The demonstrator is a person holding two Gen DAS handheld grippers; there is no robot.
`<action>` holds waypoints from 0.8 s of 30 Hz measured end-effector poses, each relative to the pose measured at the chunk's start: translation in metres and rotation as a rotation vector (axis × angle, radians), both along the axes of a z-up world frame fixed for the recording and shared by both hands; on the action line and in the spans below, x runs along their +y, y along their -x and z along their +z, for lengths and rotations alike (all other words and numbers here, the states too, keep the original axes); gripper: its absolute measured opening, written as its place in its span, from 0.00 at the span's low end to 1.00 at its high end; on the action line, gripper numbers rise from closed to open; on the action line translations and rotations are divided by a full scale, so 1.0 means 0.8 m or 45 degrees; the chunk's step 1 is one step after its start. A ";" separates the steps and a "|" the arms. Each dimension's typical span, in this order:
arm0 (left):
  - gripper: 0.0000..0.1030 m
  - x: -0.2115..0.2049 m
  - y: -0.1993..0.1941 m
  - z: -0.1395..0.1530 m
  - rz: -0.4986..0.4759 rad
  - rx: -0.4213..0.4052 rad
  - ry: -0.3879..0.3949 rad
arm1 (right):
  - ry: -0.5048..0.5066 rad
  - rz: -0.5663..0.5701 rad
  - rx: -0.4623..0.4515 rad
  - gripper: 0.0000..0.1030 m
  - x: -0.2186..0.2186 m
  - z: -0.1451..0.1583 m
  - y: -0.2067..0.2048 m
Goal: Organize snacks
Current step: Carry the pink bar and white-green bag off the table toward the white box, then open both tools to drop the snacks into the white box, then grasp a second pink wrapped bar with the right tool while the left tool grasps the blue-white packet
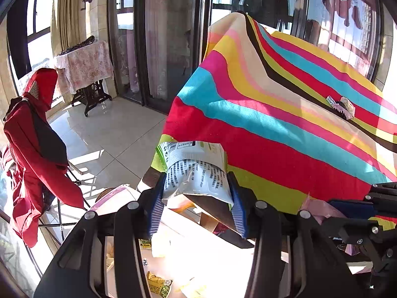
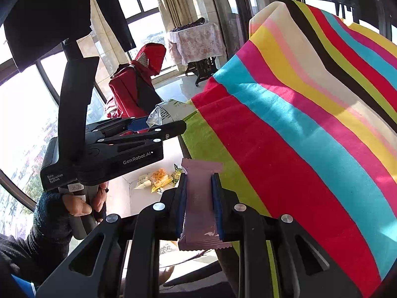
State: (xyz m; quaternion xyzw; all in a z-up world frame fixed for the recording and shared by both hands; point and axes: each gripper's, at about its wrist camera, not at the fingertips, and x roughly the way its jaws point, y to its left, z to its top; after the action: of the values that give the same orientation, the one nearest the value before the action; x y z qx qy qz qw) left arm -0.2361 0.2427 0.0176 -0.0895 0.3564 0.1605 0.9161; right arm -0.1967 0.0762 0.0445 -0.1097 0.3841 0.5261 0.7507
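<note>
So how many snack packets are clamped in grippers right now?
2: a white packet in the left gripper, a pink packet in the right gripper. More lie loose below.

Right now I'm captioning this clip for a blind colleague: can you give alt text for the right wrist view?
The right gripper is shut on a slim pink snack wrapper beside a table draped in a bright striped cloth. To its left, the left gripper grips a white snack packet above a white box holding yellow snacks.
</note>
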 end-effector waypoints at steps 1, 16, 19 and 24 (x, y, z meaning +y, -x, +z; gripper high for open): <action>0.46 0.009 0.010 -0.003 0.024 0.013 0.016 | 0.004 0.039 -0.005 0.20 0.007 -0.001 0.012; 0.98 0.069 0.070 -0.006 0.466 0.159 -0.145 | -0.003 0.277 0.051 0.57 0.032 -0.014 0.069; 0.98 0.044 0.038 0.017 0.382 0.088 -0.163 | -0.052 0.164 0.044 0.57 -0.004 0.003 0.040; 0.98 -0.030 -0.051 0.037 0.076 0.045 -0.106 | -0.088 -0.073 -0.060 0.72 -0.078 0.032 -0.002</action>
State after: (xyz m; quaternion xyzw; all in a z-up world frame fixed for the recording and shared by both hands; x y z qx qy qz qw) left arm -0.1953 0.2184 0.0471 -0.0592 0.3627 0.2039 0.9074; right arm -0.1951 0.0139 0.0698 -0.0849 0.3508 0.5145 0.7778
